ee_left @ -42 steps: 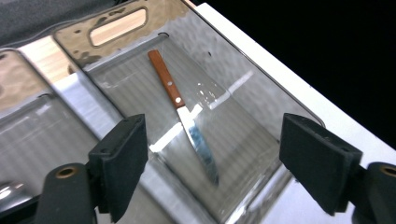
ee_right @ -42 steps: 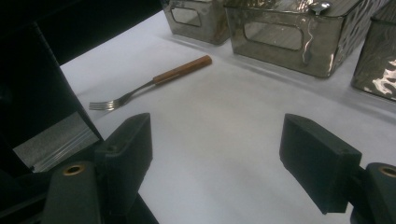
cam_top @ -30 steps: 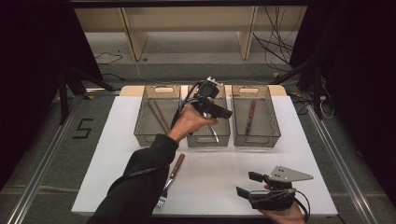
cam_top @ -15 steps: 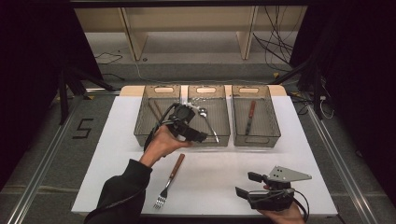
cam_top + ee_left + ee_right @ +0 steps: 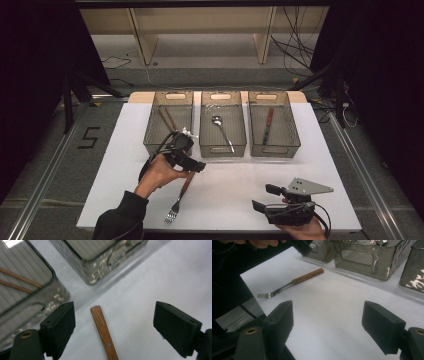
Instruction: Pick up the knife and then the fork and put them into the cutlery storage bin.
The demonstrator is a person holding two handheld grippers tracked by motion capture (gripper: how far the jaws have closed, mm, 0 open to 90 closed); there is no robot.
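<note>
- high view shows our left gripper [image 5: 192, 162] over the fork [image 5: 178, 200], which lies on the white table [image 5: 240, 185] at 6 o'clock from the left bin [image 5: 169, 122].
- its jaws are wide open and hold nothing; the wooden handle [image 5: 103, 332] sits between them.
- we should drop straight down, keep the handle in the middle, then squeeze.
- our right gripper [image 5: 265, 197] waits open at 4 o'clock.
</note>
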